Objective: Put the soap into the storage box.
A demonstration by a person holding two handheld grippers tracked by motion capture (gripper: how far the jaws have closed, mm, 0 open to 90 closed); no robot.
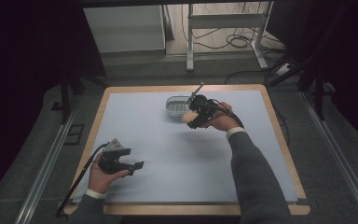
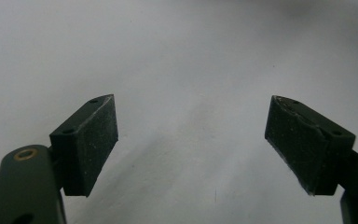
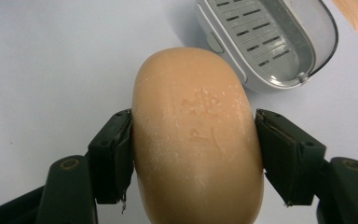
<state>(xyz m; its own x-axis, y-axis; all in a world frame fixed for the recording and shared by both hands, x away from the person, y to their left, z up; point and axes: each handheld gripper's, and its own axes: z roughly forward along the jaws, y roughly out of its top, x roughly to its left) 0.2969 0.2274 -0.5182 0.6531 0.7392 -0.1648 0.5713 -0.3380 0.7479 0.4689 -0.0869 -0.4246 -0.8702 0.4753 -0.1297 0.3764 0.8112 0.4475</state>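
Fingers (image 3: 114,154) pinching soap (image 3: 198,135), dish (image 3: 265,42) near

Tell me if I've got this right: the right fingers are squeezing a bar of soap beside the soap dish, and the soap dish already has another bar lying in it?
Not quite. The soap dish is empty: the right gripper view shows its slotted grey tray bare. The rest holds: the right fingers squeeze the bar of soap beside the dish.

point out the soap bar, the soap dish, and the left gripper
soap bar (image 3: 198,135): right gripper view, stamped top face.
soap dish (image 3: 307,44): right gripper view, clear outer wall.
left gripper (image 2: 191,144): left gripper view, open gap midway between fingertips.
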